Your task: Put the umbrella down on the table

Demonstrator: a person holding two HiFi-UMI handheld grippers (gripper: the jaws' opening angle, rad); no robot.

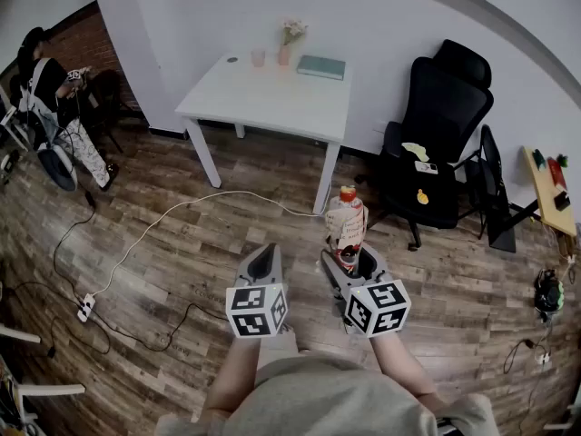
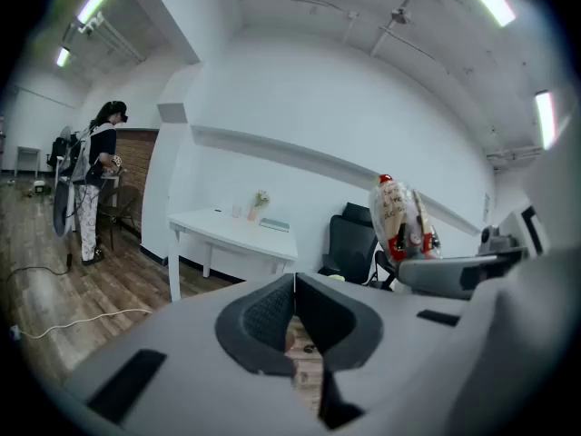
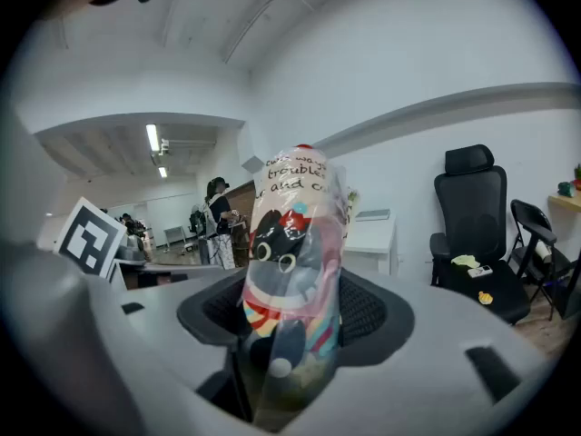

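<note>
The right tongs are clamped on the umbrella. Their jaws stand wide because the folded bundle is thick, and the dark pads press its lower part from both sides. The umbrella is wrapped in a clear sleeve printed with a cartoon cat, and it stands roughly upright out of the grip, red tip at the top. The left tongs have their jaws together with nothing between them, and they ride just beside the right pair.

Beyond the tongs there is wooden floor with a white cable trailing across it. The white tabletop stands against the far wall, well apart from the umbrella. It carries a cup, a small vase and a book along its back edge. Its front part is bare. A black office chair stands to its right.

So the task looks barely begun: the umbrella is secured, but nothing has been set down yet. What is left is to reach the tabletop, lower the umbrella onto the bare part and let it go.
</note>
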